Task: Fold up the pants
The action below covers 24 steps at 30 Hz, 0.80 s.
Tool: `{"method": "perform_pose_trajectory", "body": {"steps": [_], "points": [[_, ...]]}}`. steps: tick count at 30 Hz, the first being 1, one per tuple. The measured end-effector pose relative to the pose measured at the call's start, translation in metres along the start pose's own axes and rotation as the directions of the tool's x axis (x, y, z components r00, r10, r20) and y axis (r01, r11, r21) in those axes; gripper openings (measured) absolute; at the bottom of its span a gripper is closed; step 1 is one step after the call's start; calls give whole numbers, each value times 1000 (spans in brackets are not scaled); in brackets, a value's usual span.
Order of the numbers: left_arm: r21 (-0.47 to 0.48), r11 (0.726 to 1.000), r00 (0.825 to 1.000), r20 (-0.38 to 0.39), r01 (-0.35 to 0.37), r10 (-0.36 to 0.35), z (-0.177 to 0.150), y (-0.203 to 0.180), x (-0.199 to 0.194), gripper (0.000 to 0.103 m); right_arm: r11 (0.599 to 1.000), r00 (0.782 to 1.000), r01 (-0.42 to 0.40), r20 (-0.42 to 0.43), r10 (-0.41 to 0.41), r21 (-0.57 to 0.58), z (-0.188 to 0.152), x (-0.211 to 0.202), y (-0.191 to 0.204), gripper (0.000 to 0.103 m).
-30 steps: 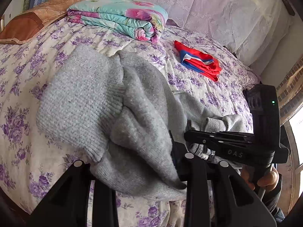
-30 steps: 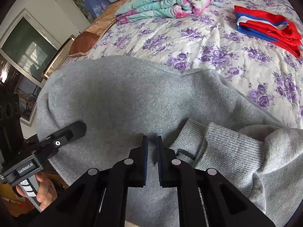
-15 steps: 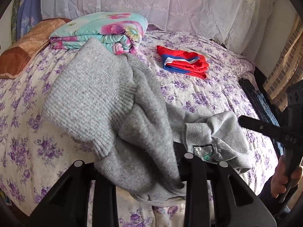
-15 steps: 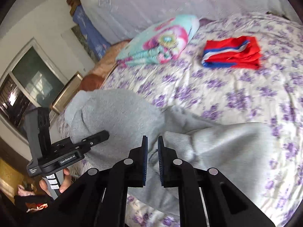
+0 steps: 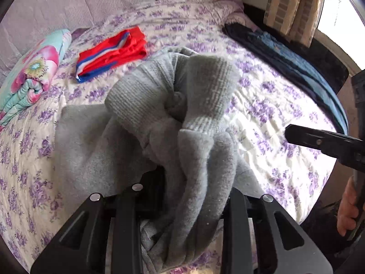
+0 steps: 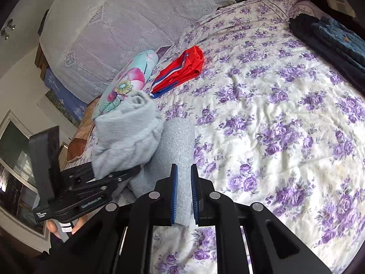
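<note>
Both grippers are gripping the grey pants [image 5: 182,118]: the left gripper [image 5: 182,205] is clenching a bunched handful hanging over its fingers, the right gripper [image 6: 183,194] is pinching a fold just ahead. Folding is looking barely begun; flattening on the bed [image 6: 285,118] is remaining.

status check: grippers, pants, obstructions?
Left gripper shut on gray pants, bunch lifted. Right gripper shut on gray fabric too. Pants still crumpled, not folded. Red garment and floral quilt lie beyond, apart.
</note>
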<state>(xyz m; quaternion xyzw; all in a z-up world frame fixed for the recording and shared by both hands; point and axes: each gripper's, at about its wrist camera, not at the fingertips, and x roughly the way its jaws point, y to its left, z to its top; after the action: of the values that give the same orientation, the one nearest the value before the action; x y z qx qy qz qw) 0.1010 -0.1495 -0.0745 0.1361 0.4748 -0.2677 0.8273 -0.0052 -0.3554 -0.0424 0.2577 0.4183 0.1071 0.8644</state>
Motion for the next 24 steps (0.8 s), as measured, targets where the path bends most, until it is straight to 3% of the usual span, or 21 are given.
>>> {"method": "perform_pose_trajectory", "body": {"steps": [2, 3, 5, 12, 19, 22, 24], "points": [[-13, 999, 999, -19, 32, -32, 1, -2, 16, 49, 1000, 1000, 7, -20, -7, 9, -1, 7, -4, 13], [-3, 1000, 1000, -11, 28, -28, 0, -6, 13, 53, 1000, 999, 13, -29, -13, 8, -1, 9, -5, 13], [10, 996, 996, 7, 87, -87, -3, -15, 2, 88, 1000, 999, 21, -40, -21, -2, 2, 11, -3, 13], [-1, 985, 983, 64, 171, -170, -13, -21, -32, 89, 990, 1000, 21, 8, -20, -138, 43, -1, 35, 13], [-41, 976, 973, 96, 214, -209, -23, -6, -49, 89, 963, 991, -112, -92, 92, -246, 63, 31, 82, 15], [-52, 977, 972, 117, 209, -202, -29, 3, -60, 89, 971, 991, -45, -135, 13, -234, 52, 52, 74, 38], [-77, 975, 971, 142, 206, -194, -36, 15, -70, 89, 976, 985, -16, -174, -22, -216, 39, 60, 61, 43]]}}
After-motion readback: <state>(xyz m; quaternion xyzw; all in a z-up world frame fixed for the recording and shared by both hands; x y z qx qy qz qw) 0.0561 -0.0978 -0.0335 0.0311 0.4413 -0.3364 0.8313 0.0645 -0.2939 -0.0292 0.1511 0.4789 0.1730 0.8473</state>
